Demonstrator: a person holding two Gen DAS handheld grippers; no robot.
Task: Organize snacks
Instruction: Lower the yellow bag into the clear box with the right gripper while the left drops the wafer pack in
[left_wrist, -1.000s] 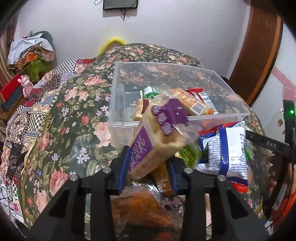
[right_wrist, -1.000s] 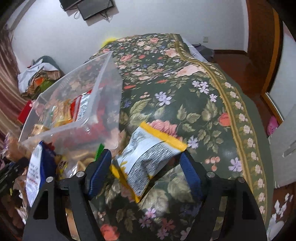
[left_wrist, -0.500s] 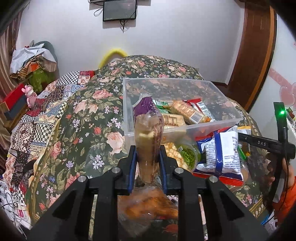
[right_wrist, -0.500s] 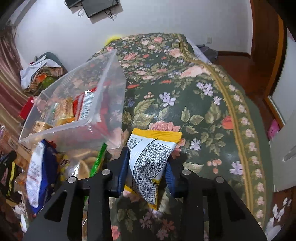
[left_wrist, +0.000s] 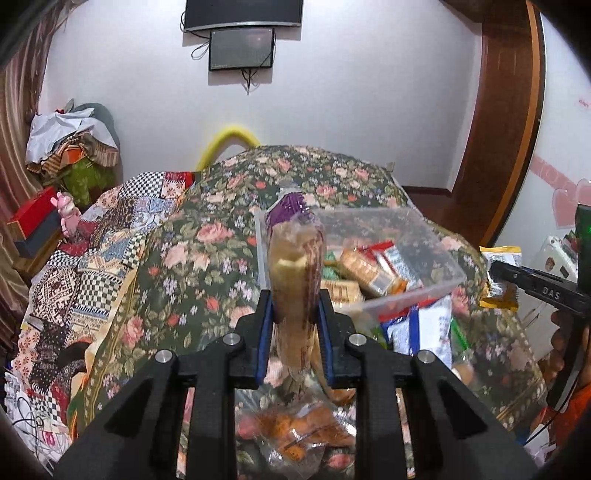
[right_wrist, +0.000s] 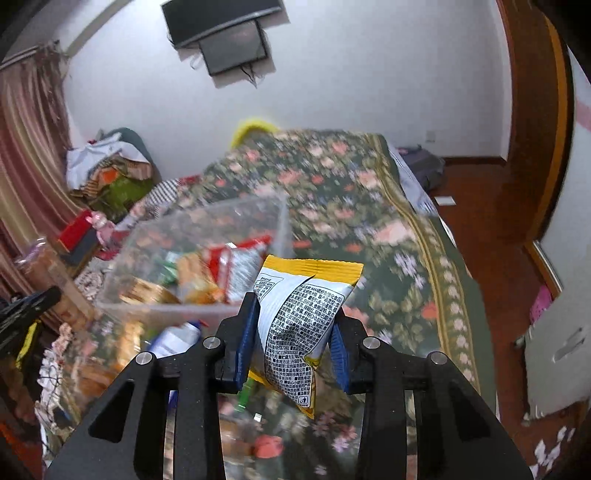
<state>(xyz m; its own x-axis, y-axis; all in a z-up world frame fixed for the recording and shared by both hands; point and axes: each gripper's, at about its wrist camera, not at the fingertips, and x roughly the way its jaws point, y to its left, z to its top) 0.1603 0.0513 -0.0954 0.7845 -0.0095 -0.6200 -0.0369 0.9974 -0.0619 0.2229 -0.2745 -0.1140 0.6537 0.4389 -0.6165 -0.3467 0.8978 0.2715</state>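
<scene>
My left gripper is shut on a clear bread pack with a purple top, held upright above the bed, just left of the clear plastic bin. The bin holds several snack packs. My right gripper is shut on a yellow-and-white snack pouch, lifted off the bed, in front of the bin's right corner. The pouch and right gripper also show at the right edge of the left wrist view.
Loose snack packs lie on the floral bedspread in front of the bin: a blue-white pack and a clear bag of orange snacks. A patchwork blanket lies left. Clothes pile and wall screen are behind.
Both grippers closed on their packs and lifted them. The bread pack turned upright and rose. The yellow pouch came up off the bedspread toward the bin.
</scene>
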